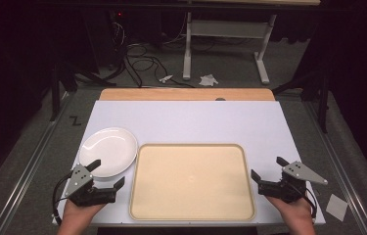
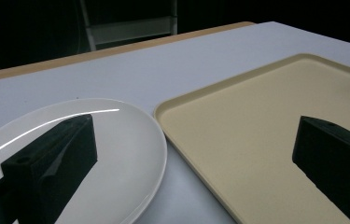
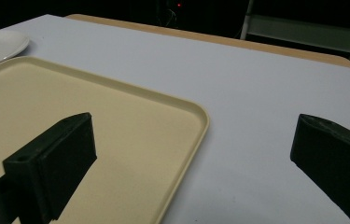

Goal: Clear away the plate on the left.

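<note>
Currently: start pose, nothing grasped.

Tabletop (image 1: pixel 186 122): white sheet over a wooden board, wood strip visible at far edge.

Tray (image 1: pixel 192 181): beige, rectangular, raised rim, flat at centre-near of tabletop, nothing in it. Also in left gripper view (image 2: pixel 266 130) and right gripper view (image 3: pixel 70 112).

Plate (image 1: pixel 108 151): white, round, glossy, bare; on tabletop just left of tray, by its far-left corner. Narrow strip of white sheet between plate rim and tray rim in left gripper view (image 2: pixel 70 154), so beside, not touching. Far-left corner of right gripper view as well (image 3: pixel 0 44).

Left tool (image 1: pixel 107 174): held at near-left of tabletop, jaws wide apart, nothing between them. Far jaw over near edge of plate, near jaw towards tray's left rim; contact with plate not determinable.

Right tool (image 1: pixel 268 169): held just off tray's right rim, jaws wide apart, nothing between them. One jaw over tray's corner area, other over bare sheet.

Step in hand (judgement): approach, before any grasp; plate nearest left tool, so likely plate onto tray.

Next move (judgement): lower left tool so one jaw goes under plate rim and one over, close on rim, lift without tilting; glossy, shallow rim, slip risk. Right tool possibly to steady tray.
</note>
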Demonstrator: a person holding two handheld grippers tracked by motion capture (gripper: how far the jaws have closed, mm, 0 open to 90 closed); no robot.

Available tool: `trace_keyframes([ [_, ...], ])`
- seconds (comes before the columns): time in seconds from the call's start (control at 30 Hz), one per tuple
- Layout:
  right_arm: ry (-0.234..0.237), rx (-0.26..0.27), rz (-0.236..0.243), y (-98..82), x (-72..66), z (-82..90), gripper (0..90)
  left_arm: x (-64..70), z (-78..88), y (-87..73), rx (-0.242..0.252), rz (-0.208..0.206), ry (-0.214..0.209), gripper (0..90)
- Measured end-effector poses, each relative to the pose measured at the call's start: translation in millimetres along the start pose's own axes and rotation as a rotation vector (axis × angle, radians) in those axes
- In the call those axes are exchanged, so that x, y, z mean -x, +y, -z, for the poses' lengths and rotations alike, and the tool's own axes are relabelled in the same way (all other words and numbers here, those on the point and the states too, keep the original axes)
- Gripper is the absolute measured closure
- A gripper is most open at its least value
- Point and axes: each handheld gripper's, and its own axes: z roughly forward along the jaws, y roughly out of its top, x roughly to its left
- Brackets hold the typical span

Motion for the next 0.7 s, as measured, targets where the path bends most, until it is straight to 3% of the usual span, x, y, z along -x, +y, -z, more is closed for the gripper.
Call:
trace_keyframes([
  [0.2,-0.010,0.002,0.015,1.2,0.1,-1.7,1.6,-3.2,-2.3,-0.6,0.002,-0.008,0.004,0.3],
  [0.27,-0.018,0.010,0.022,1.6,-1.0,-1.3,1.7,-3.2,-1.9,-0.1,-0.005,0.010,0.014,0.3],
  [0.3,-0.018,0.013,0.018,1.2,-1.6,-1.1,1.7,-4.1,-1.3,0.6,-0.010,-0.006,0.002,0.3],
  [0.43,-0.017,0.017,0.019,0.1,-2.5,-0.7,1.6,-0.8,2.5,2.5,-0.007,0.011,-0.029,0.3],
  [0.47,-0.020,0.031,0.019,-0.2,-2.5,0.4,1.6,-0.1,3.8,2.3,-0.008,-0.001,-0.040,0.4],
  [0.7,-0.018,0.079,0.026,0.5,-3.9,7.2,1.6,-1.1,5.4,3.5,-0.003,0.017,-0.047,1.2],
])
